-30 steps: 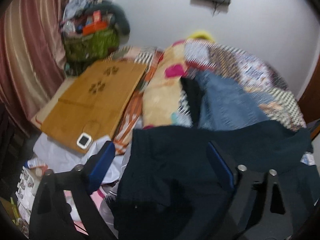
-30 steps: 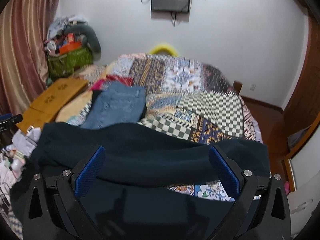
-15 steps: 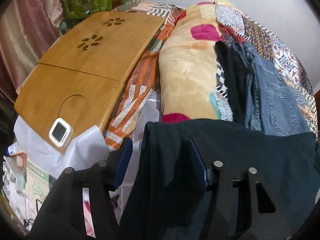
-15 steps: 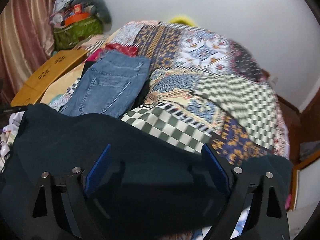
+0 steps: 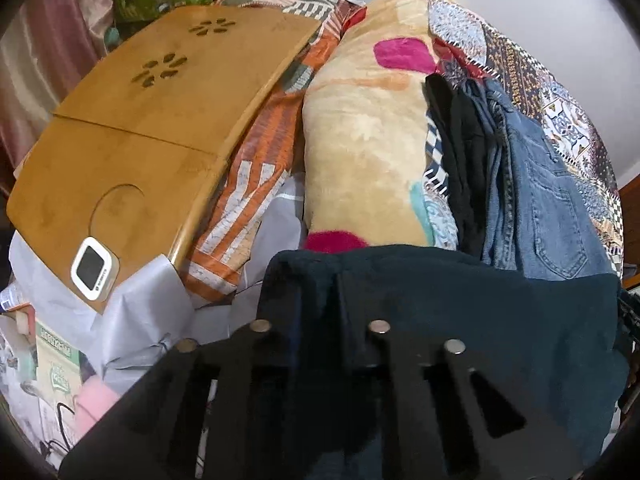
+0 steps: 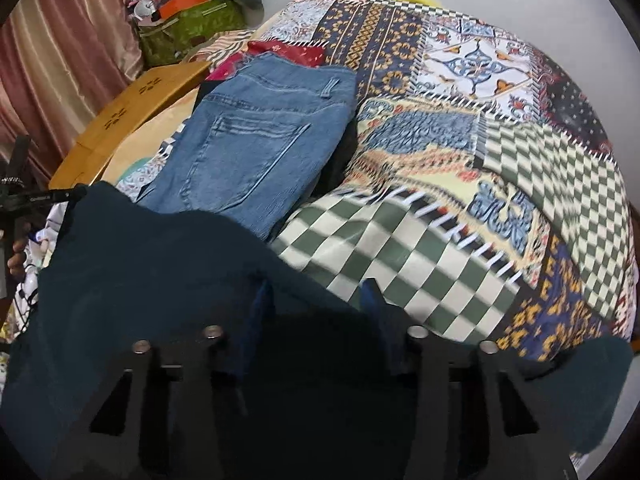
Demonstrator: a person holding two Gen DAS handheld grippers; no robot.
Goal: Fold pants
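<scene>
A: Status on the dark teal pants [image 5: 460, 320]?
B: Spread across the near edge of the bed, on the patchwork quilt [image 6: 500, 160]. Edge fabric bunched up at both grippers.
A: Left gripper [image 5: 316, 300]?
B: Fingers fully closed, pinching a ridge of the pants near their left corner. Pads buried in cloth, can't see them.
A: Right gripper [image 6: 316, 304]?
B: Fingers have just been closing, partway in. Blue pads [image 6: 260, 312] visible w/ a hump of pants fabric between them. Can't tell if pads actually press it yet, frame's blurry there.
A: What's around?
B: Folded blue jeans [image 6: 256, 140] lying just beyond the pants, touching their far edge, w/ a black garment [image 5: 460, 160] beside them. Left of that a beige fleece blanket [image 5: 360, 140] w/ pink patches, then a wooden lap table [image 5: 140, 132] w/ a small white timer [image 5: 94, 268] on its near corner. Green bag [image 6: 192, 28] piled w/ stuff at the far left by the curtain [image 6: 60, 60].
</scene>
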